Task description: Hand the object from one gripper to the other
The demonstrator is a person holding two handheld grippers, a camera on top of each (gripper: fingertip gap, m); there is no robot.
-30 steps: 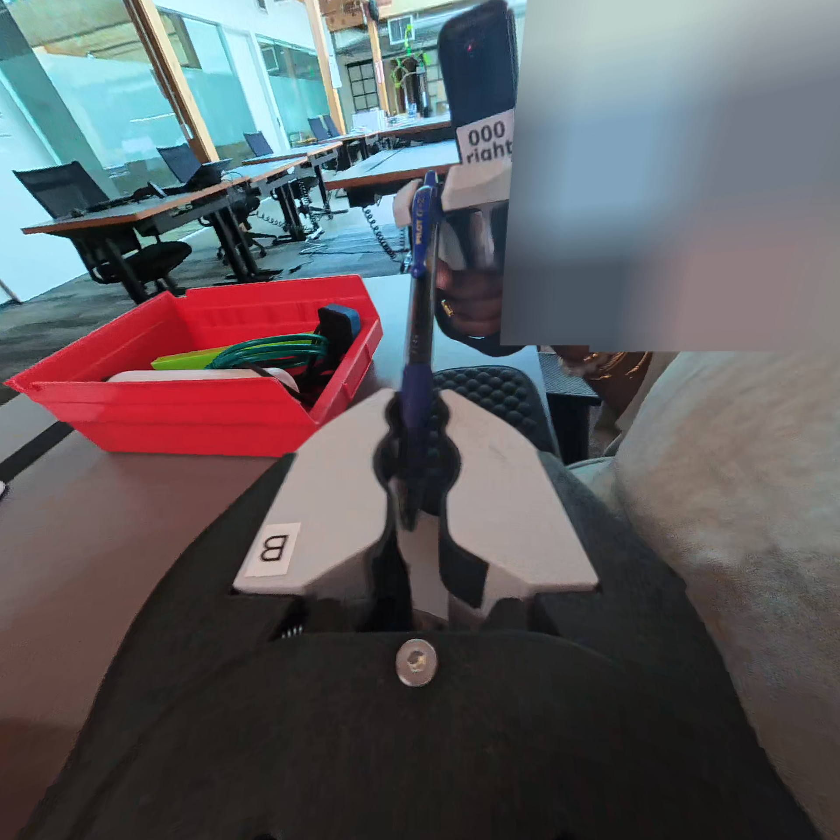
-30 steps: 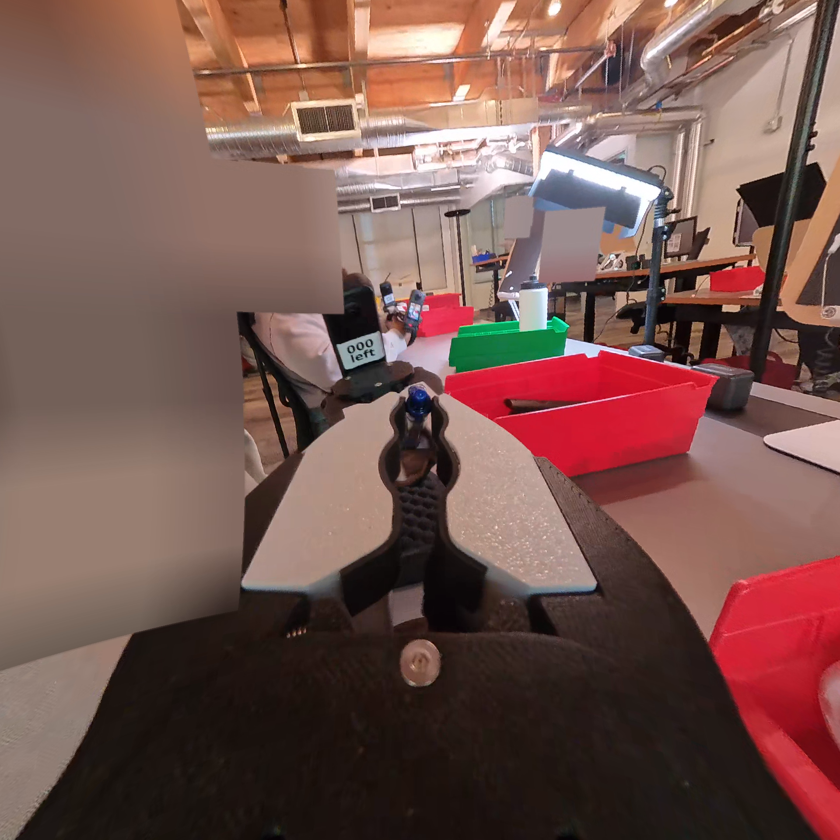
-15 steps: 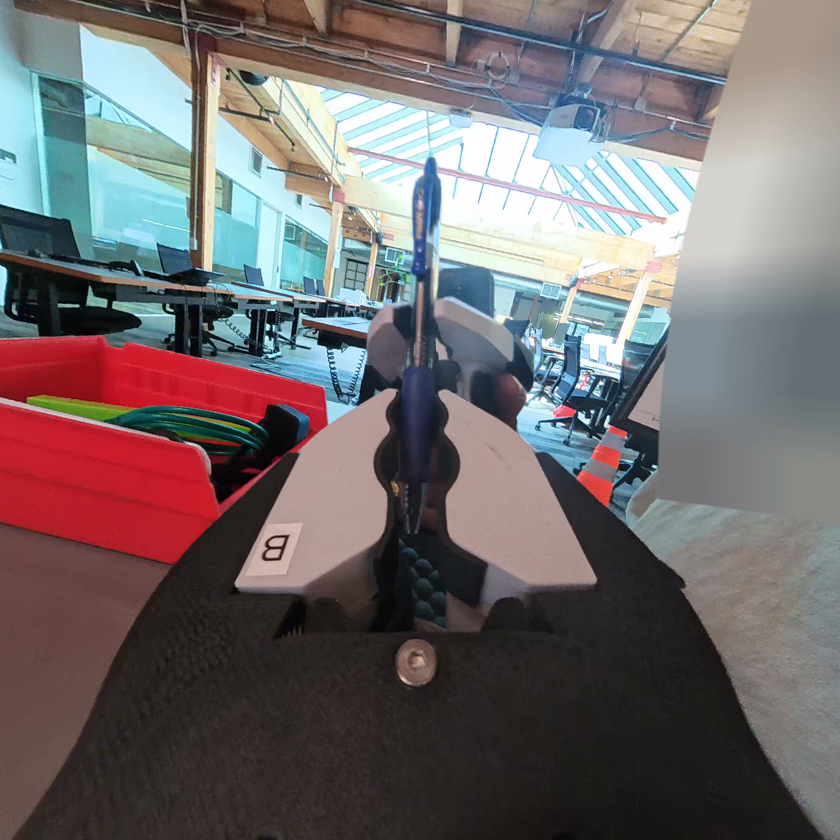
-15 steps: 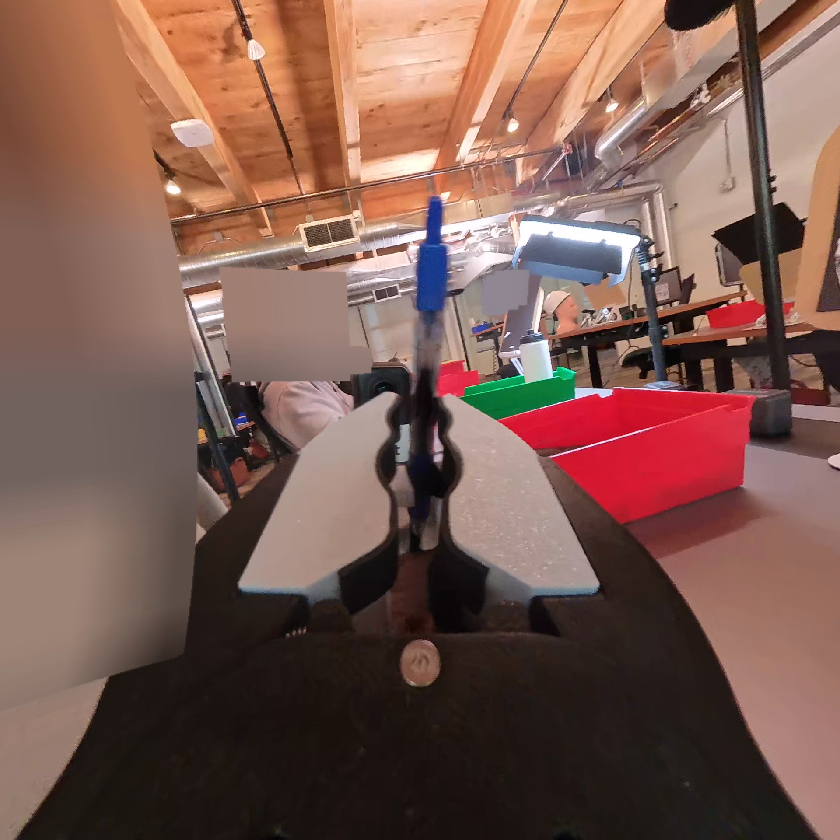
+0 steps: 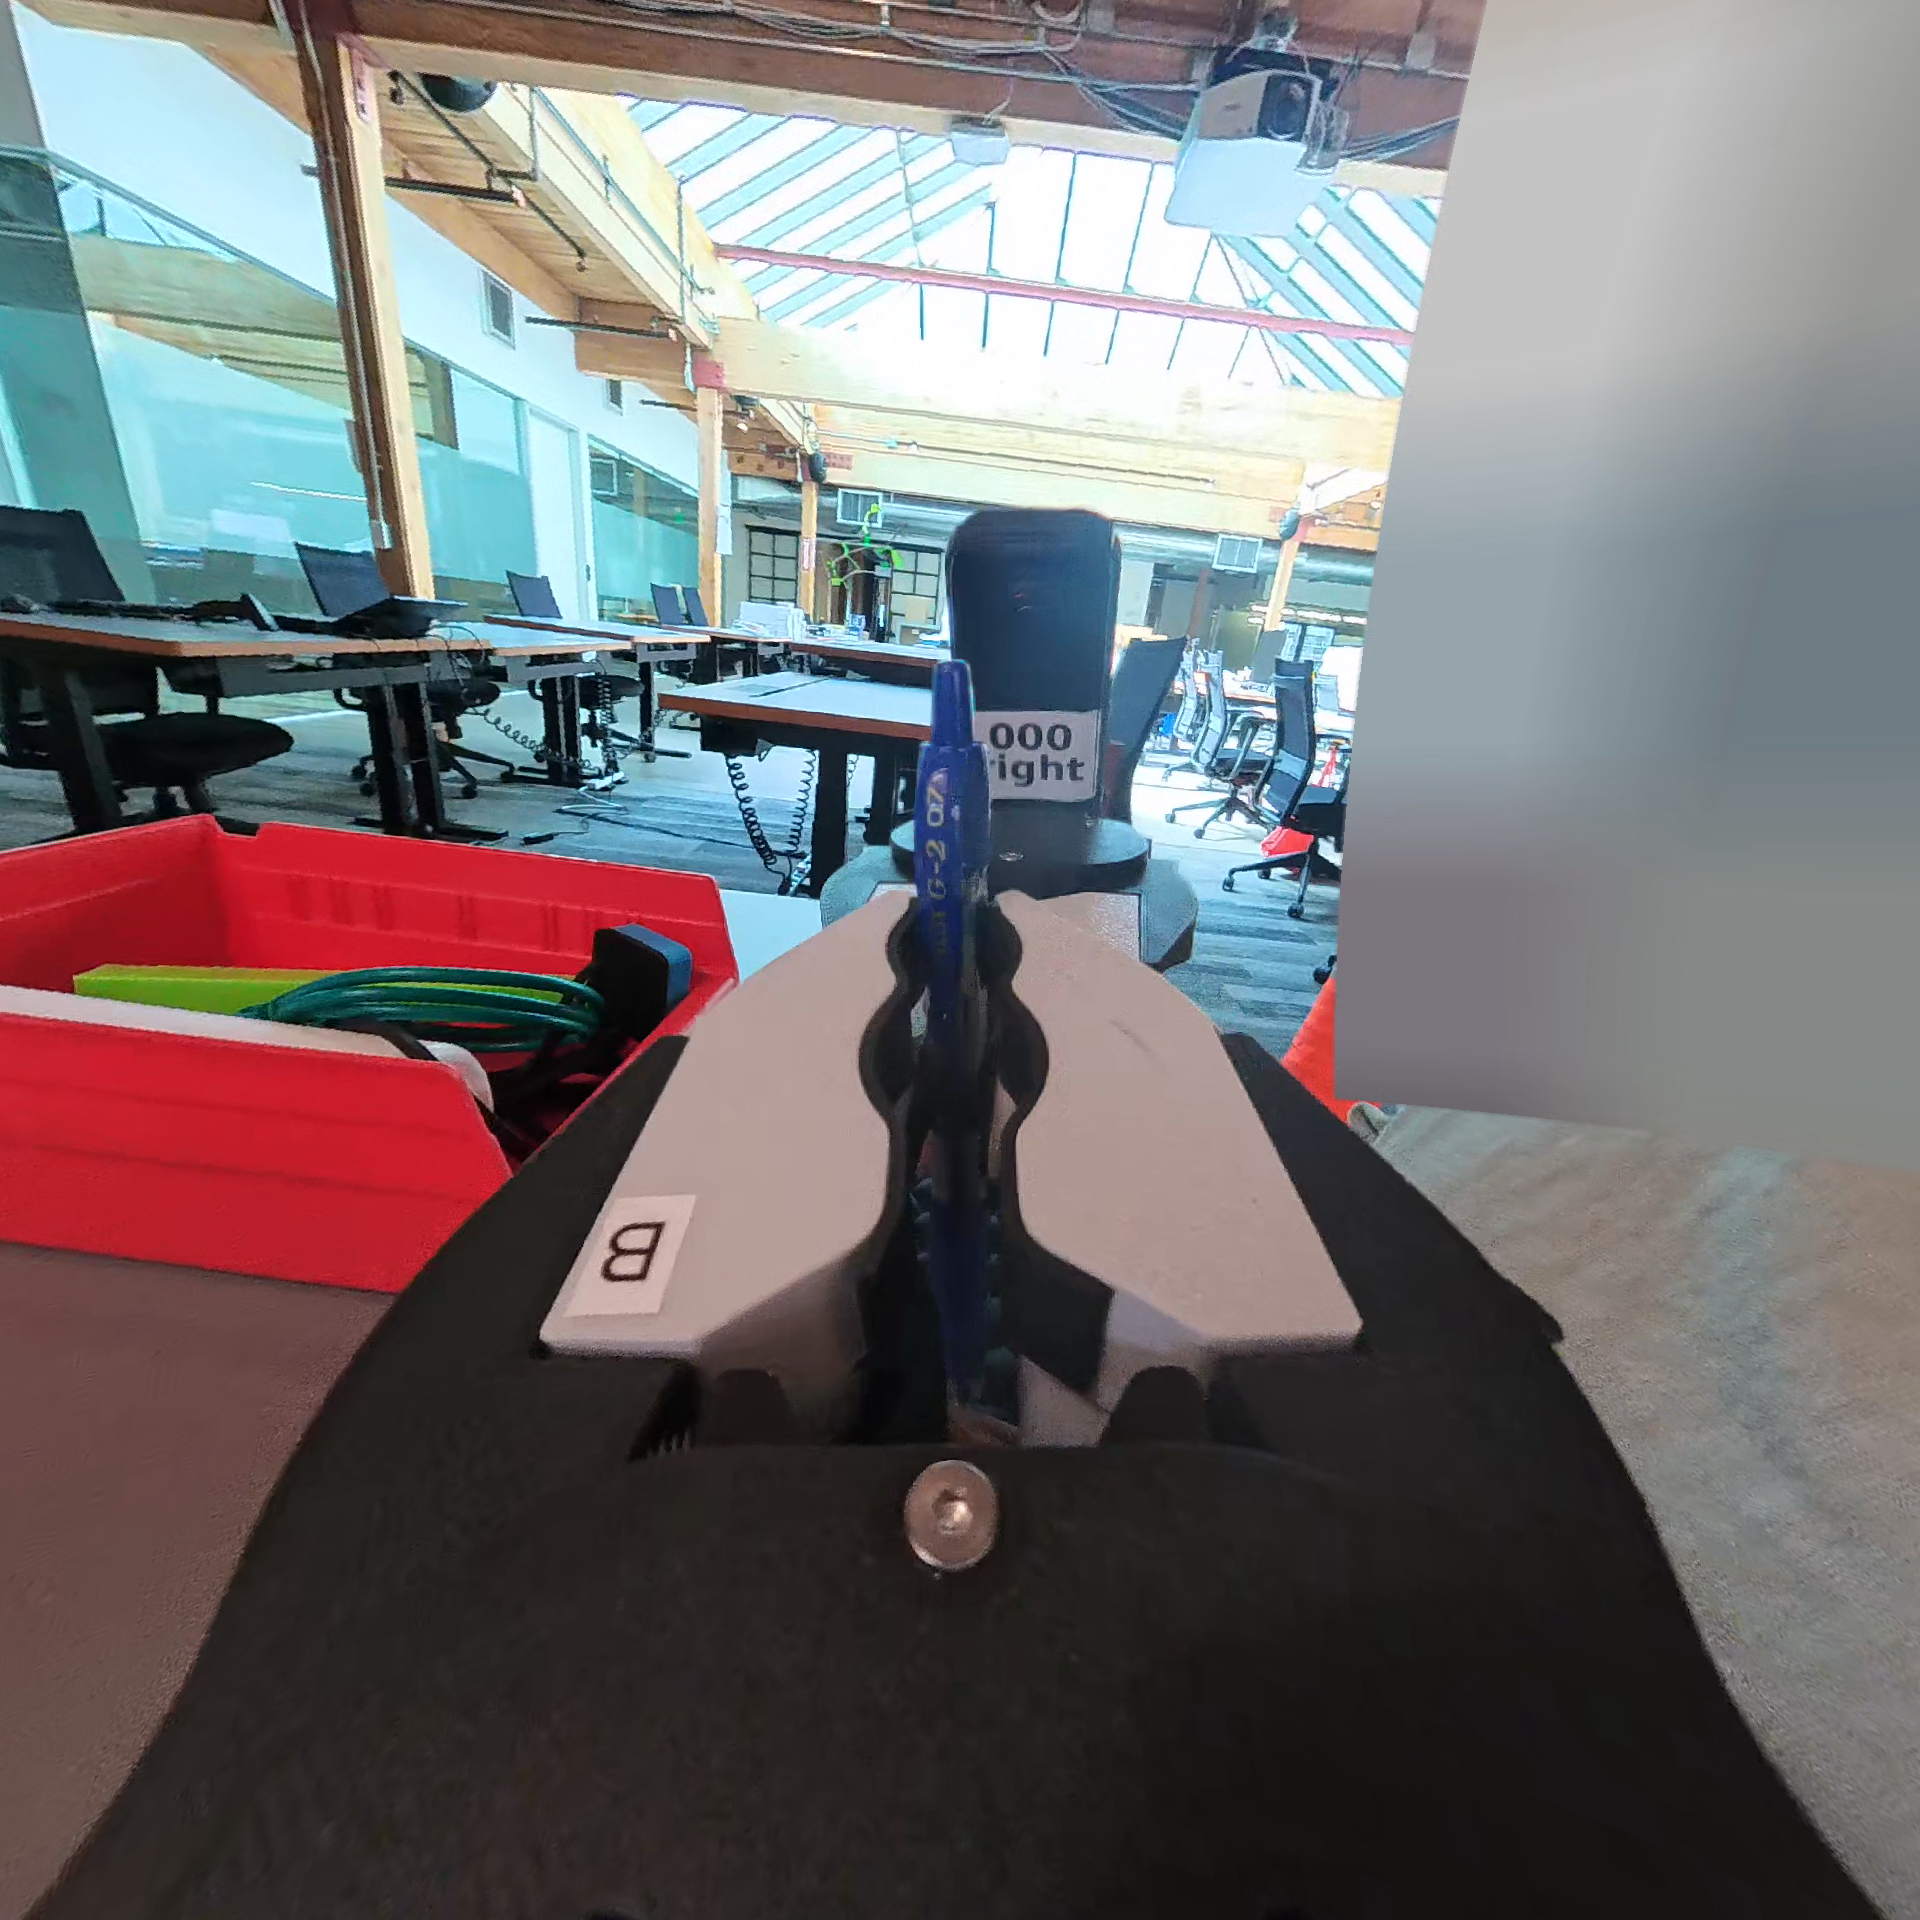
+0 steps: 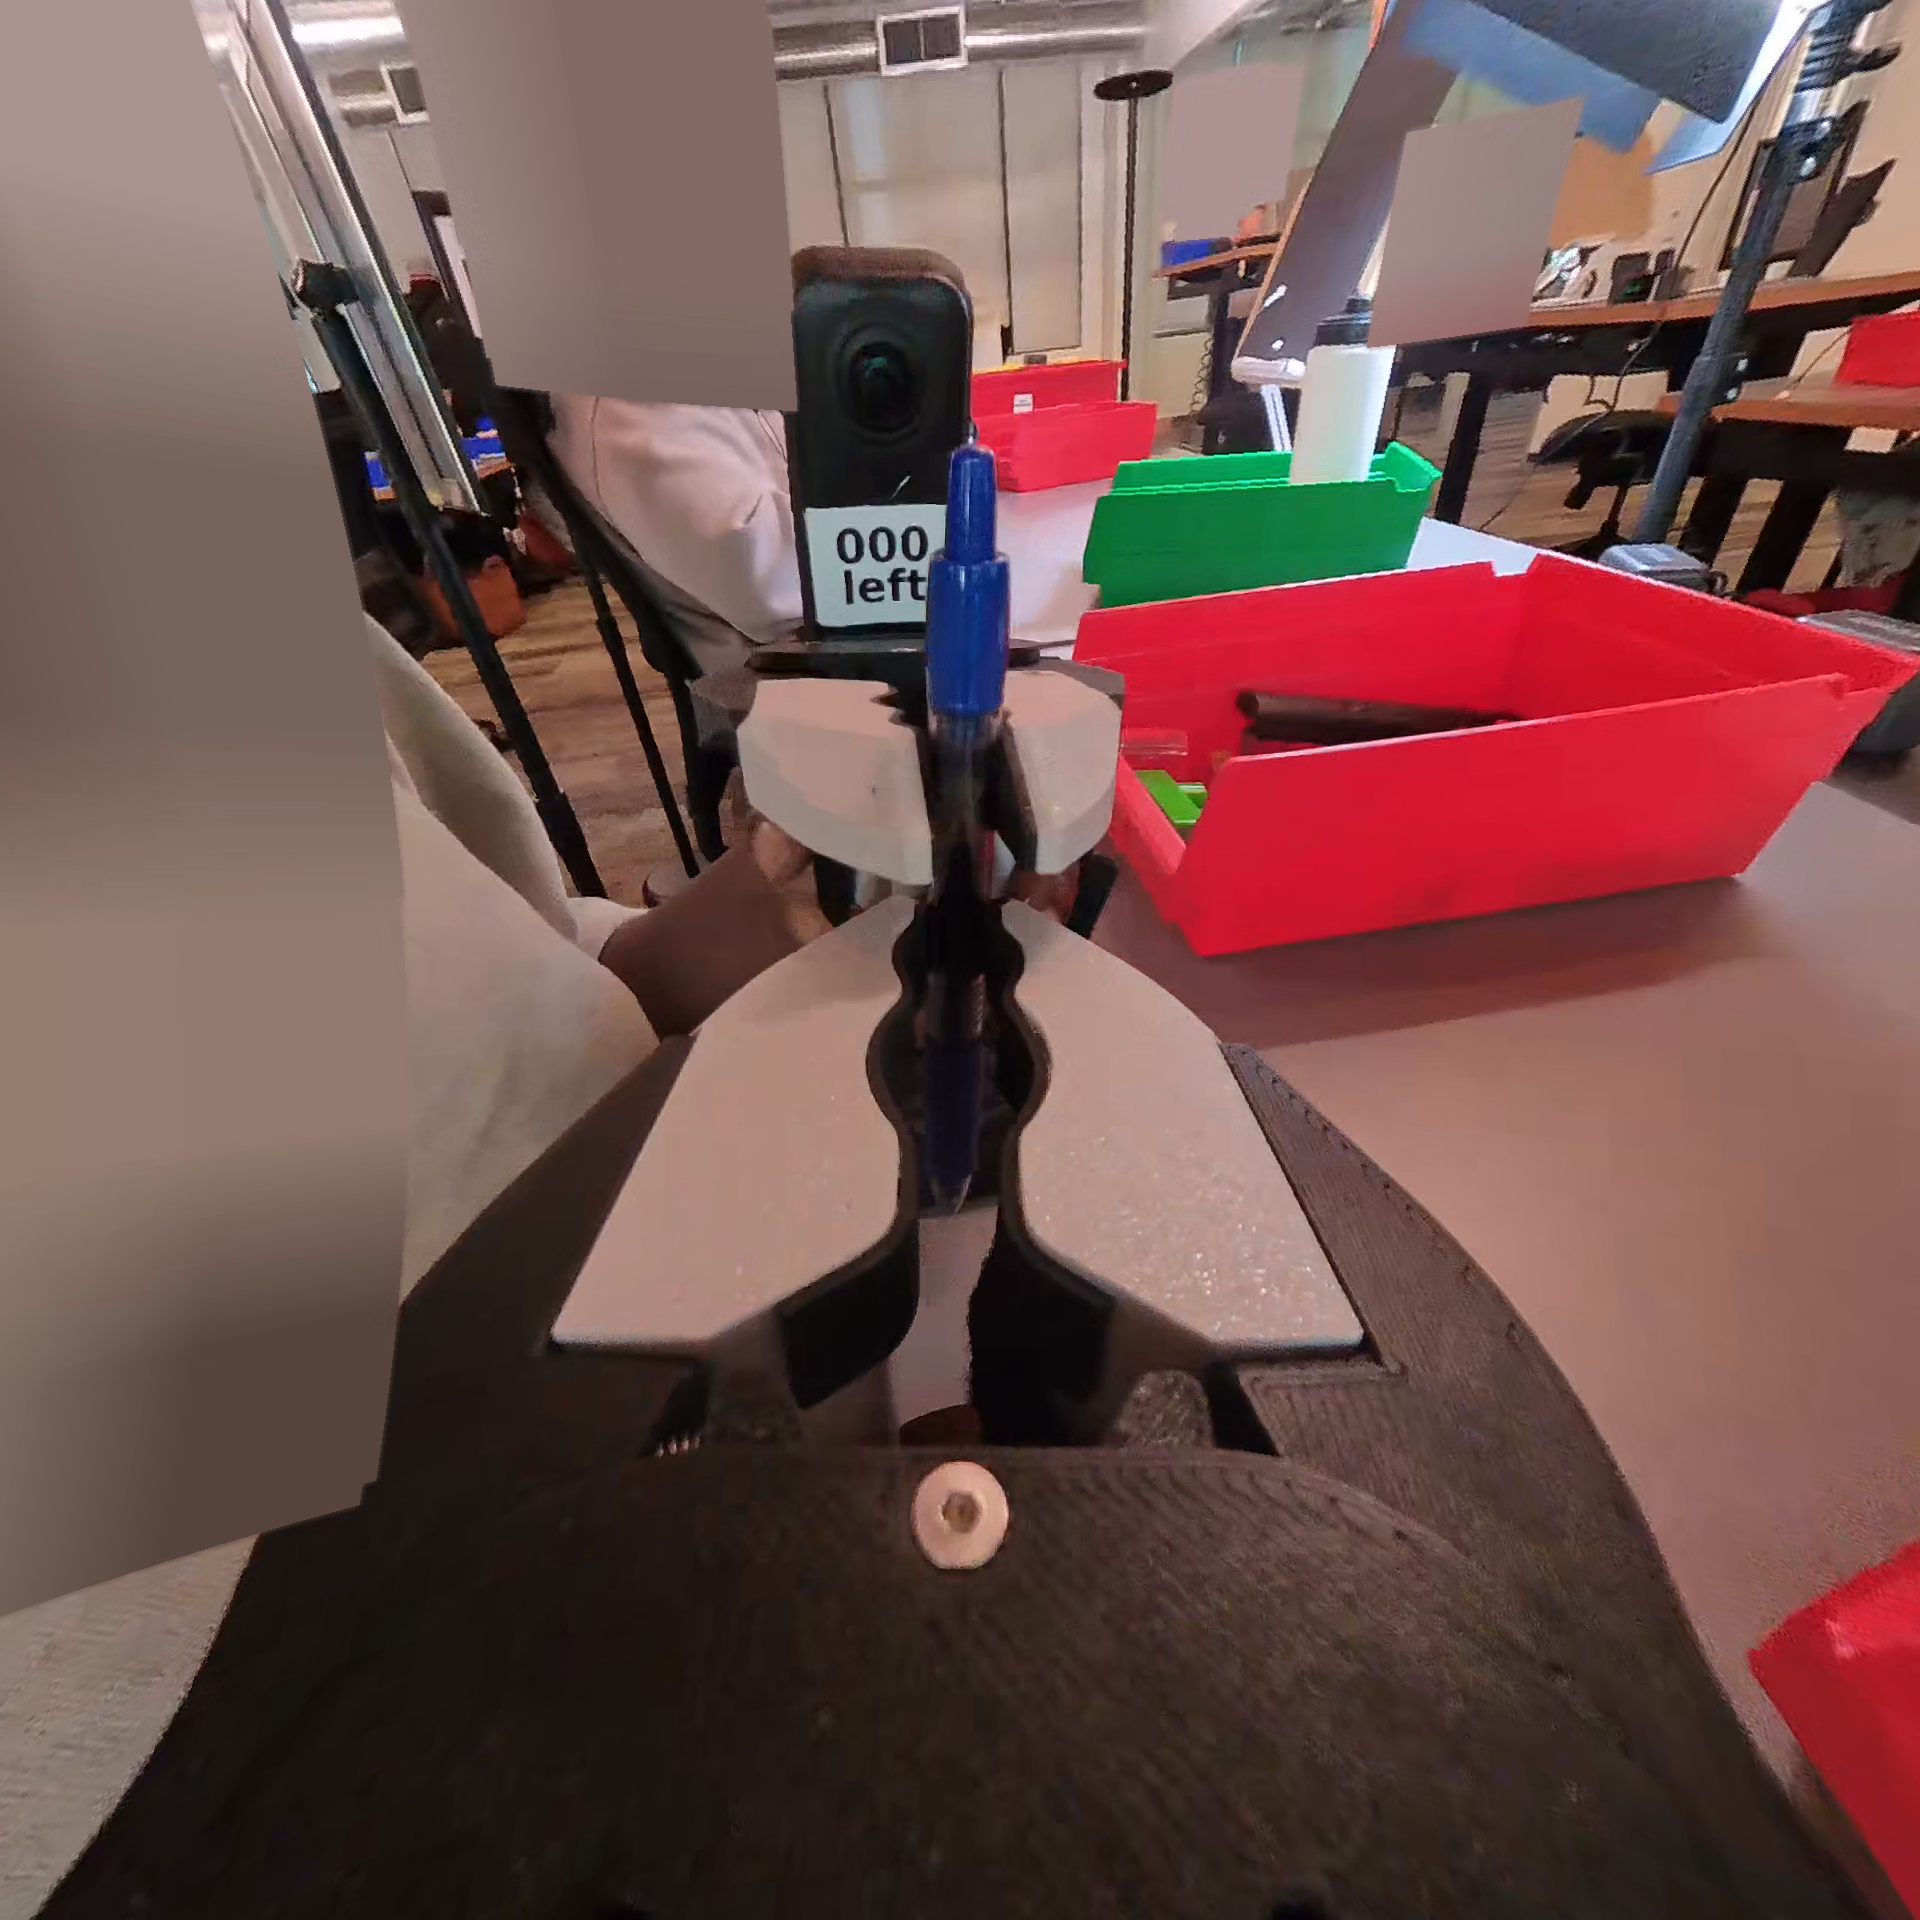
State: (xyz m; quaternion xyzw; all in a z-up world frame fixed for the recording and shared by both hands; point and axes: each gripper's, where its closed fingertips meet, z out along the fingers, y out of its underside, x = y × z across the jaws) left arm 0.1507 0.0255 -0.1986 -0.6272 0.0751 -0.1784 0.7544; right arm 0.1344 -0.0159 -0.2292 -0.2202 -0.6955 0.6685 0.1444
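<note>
A blue pen (image 5: 951,831) stands upright between my two grippers, which face each other above the table. My left gripper (image 5: 951,925) is shut on the pen, whose lower part runs down between the grey fingers. In the right wrist view my right gripper (image 6: 954,935) is shut on the pen's (image 6: 966,623) lower end, its tip sitting between the fingers. The left gripper (image 6: 961,769) shows just beyond, clamped on the pen's middle. The right gripper's black camera mount (image 5: 1034,623) rises behind the pen in the left wrist view; its fingers are hidden there.
A red bin (image 5: 260,1143) with a green cable stands left of the left gripper. In the right wrist view a red bin (image 6: 1455,831) and a green bin (image 6: 1247,520) sit on the brown table (image 6: 1558,1143), with another red bin's corner (image 6: 1849,1714) at lower right. A person's pale sleeve (image 6: 499,935) is close. My right fingertips sit around 5 cm from my left ones.
Both grippers tilted up half a second ago and have come back down to level. The pen stays between them and now sits deeper in the left gripper's fingers.
</note>
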